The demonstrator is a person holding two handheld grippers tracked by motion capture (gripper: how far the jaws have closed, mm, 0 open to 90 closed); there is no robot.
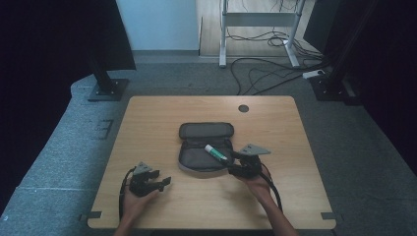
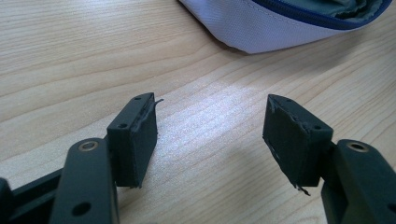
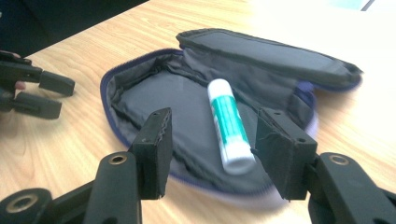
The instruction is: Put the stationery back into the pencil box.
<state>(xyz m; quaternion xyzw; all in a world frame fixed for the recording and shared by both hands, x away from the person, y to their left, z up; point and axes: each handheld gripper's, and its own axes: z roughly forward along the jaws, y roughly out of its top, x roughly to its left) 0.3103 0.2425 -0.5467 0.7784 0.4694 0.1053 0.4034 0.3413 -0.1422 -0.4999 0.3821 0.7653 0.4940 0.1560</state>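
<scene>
**Both claws released beside the open pouch**

We are holding the right gripper (image 3: 210, 140) with its jaws spread wide and nothing between them, at the lower middle of the right gripper view, just short of the glue stick (image 3: 227, 125). That stick is lying inside the open pencil case (image 3: 140, 93) at the centre of the table (image 1: 147, 113). Our left gripper (image 2: 210, 135) is also gaping empty over bare wood, with the case's edge at the upper right of its view.
</scene>
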